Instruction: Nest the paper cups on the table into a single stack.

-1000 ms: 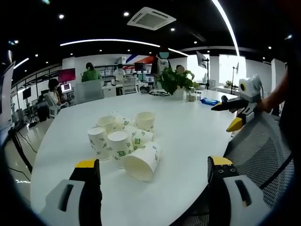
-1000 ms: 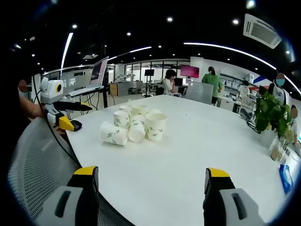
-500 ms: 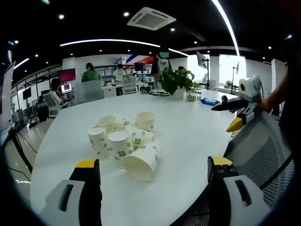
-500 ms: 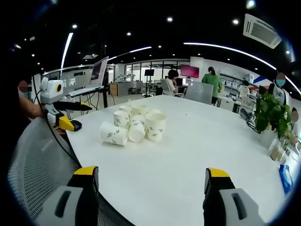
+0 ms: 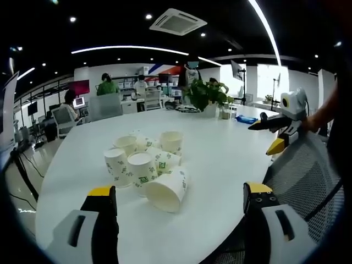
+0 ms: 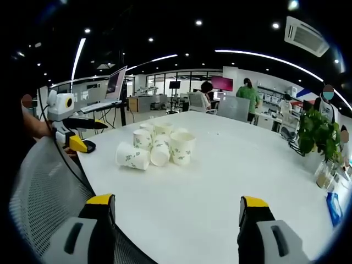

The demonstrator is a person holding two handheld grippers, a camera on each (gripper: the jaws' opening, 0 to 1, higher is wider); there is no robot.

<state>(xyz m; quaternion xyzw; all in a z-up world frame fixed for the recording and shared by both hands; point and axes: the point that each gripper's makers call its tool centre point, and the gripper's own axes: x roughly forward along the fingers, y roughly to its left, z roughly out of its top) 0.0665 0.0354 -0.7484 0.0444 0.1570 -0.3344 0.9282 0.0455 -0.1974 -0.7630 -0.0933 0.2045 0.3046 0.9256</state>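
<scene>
Paper cups (image 5: 146, 165) clustered on white table (image 5: 220, 154), roughly seven, some tipped over

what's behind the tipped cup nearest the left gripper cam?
Behind the tipped cup stand upright cups: one directly behind, another to its left, and one farther back. Another tipped cup lies between. Lower parts of the nearer ones are hidden, so I can't count exactly.

I see a tight cluster of white paper cups with green printed patterns (image 5: 146, 165) on the white bench (image 5: 220, 159), none nested yet. Several stand upright with mouths up. In the left gripper view the nearest one lies on its side (image 5: 166, 190), open mouth toward me; another (image 6: 132, 156) lies tipped at the cluster's left in the right gripper view.
</scene>
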